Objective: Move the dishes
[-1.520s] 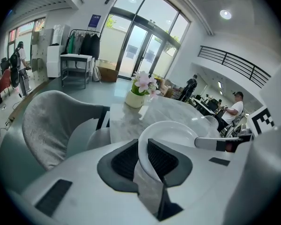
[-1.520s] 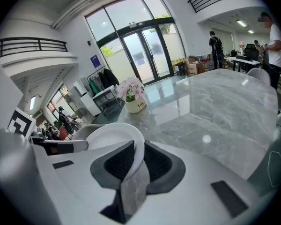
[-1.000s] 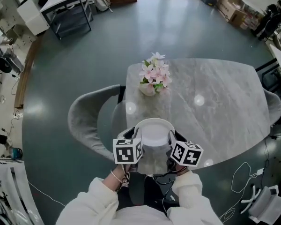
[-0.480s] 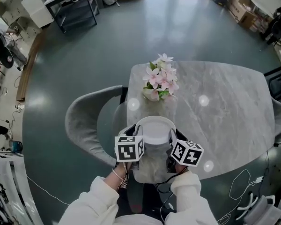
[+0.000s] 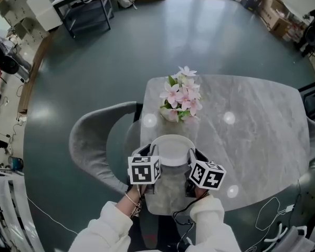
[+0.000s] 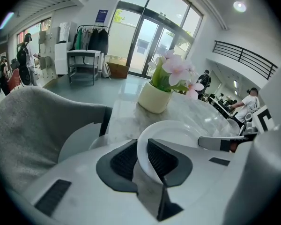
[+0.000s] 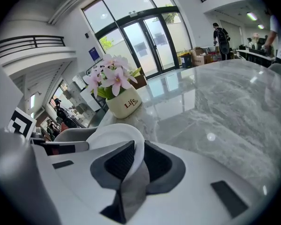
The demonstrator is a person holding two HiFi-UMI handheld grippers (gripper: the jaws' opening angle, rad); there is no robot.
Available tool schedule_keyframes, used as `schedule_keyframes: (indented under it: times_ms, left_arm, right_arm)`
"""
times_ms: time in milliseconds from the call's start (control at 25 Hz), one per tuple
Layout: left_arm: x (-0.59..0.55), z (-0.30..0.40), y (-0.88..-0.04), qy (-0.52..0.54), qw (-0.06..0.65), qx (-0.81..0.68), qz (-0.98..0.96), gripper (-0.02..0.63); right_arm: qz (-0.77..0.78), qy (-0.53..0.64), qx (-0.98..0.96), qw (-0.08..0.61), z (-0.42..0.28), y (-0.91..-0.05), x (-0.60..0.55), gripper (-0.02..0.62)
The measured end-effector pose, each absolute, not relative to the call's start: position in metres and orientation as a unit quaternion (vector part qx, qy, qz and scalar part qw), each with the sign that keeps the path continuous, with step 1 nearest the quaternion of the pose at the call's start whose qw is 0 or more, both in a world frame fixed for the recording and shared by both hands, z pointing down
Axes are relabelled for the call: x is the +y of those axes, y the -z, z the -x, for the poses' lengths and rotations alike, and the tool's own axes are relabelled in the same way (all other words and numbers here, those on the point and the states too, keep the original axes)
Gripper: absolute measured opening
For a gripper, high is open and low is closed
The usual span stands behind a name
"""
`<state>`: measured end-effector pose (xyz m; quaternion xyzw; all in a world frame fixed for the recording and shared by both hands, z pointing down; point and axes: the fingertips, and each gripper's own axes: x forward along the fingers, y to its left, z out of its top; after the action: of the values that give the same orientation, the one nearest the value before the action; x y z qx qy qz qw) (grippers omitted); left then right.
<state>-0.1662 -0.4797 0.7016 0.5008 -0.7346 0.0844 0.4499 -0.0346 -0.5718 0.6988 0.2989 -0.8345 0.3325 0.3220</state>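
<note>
Grey chair (image 5: 92,135) sits just off to the left of my left gripper (image 6: 141,159), clear of the path. The left jaws are narrow and clamped on the left rim of the white dish (image 5: 172,150), with the pads pressing either face of the rim. The dish hangs between my two sets of jaws, roughly level, over the near end of the worktop (image 5: 252,119). My right gripper (image 7: 138,161) mirrors that: jaws narrow, pinched on the right rim. Neither grip has changed over the last second. What has changed is that both hands have carried the dish forward and down together, so the flower pot (image 5: 170,114) ahead of the jaws is now noticeably nearer than it was. I can't tell whether the dish base has reached the marble yet; it looks just above it. My read is that this is the set-down phase, with the transport mostly done. The pot is close ahead, so no more forward travel. To the right of the right jaws there's plenty of bare marble if it needs a shift.
</note>
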Motion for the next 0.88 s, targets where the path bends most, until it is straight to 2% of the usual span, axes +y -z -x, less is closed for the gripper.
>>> schedule_keyframes:
  times_ms: [880]
  left_arm:
    - [-0.494,0.174,-0.724,-0.118,0.453,-0.740,-0.484,0.060]
  right_arm:
    - [-0.295,-0.349,-0.823,0.338,0.043,-0.723,-0.586,0.118]
